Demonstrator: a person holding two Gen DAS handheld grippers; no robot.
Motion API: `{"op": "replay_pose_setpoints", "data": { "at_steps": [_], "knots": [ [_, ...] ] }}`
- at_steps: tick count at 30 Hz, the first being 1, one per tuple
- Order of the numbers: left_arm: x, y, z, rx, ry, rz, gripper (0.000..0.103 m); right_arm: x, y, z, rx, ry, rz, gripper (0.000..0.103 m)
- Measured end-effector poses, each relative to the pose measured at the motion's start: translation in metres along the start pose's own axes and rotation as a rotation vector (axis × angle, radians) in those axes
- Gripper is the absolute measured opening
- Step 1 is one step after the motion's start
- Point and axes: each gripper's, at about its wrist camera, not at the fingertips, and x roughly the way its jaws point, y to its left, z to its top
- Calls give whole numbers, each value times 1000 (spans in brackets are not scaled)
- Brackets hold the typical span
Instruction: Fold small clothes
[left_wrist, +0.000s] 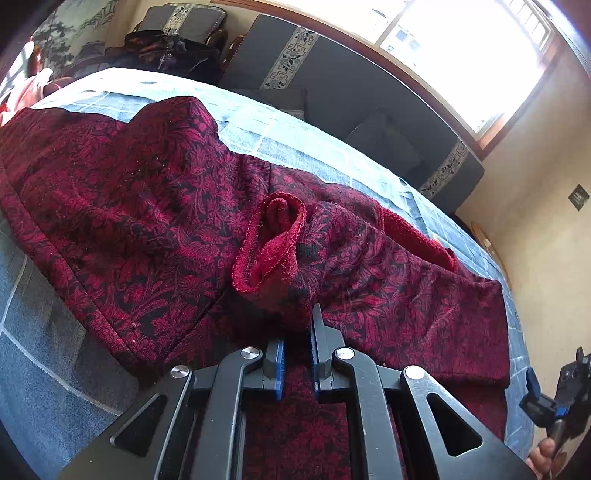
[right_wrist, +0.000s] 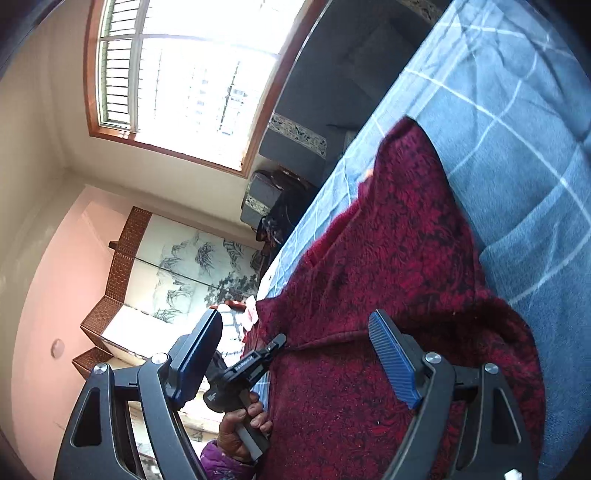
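Note:
A dark red knit garment (left_wrist: 155, 206) with a black leaf pattern lies spread on a bed with a blue checked cover (left_wrist: 288, 136). One sleeve is folded over the body, and its plain red cuff (left_wrist: 269, 243) gapes open in the middle. My left gripper (left_wrist: 296, 328) is shut on a fold of the garment's near edge, just below that cuff. In the right wrist view the same gripper (right_wrist: 275, 345), held by a hand (right_wrist: 243, 424), pinches the garment (right_wrist: 399, 258) at its edge. My right gripper (right_wrist: 295, 332) hovers open over the garment's side and holds nothing.
Dark cushions with a patterned strip (left_wrist: 332, 74) line the wall beyond the bed, below a bright window (left_wrist: 461, 48). A heap of dark clothes (left_wrist: 166, 48) lies on a chair at the back. A painted folding screen (right_wrist: 192, 273) stands at the room's end.

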Motion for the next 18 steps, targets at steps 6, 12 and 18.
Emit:
{"op": "replay_pose_setpoints", "data": {
  "at_steps": [6, 12, 18],
  "knots": [
    [0, 3, -1, -16, -3, -15, 15, 26, -11, 26, -38, 54, -220, 68],
    [0, 1, -3, 10, -12, -14, 17, 26, -54, 30, 81, 76, -337, 16],
    [-2, 3, -7, 7, -29, -36, 21, 25, -3, 59, -115, 39, -368, 22]
  ]
}}
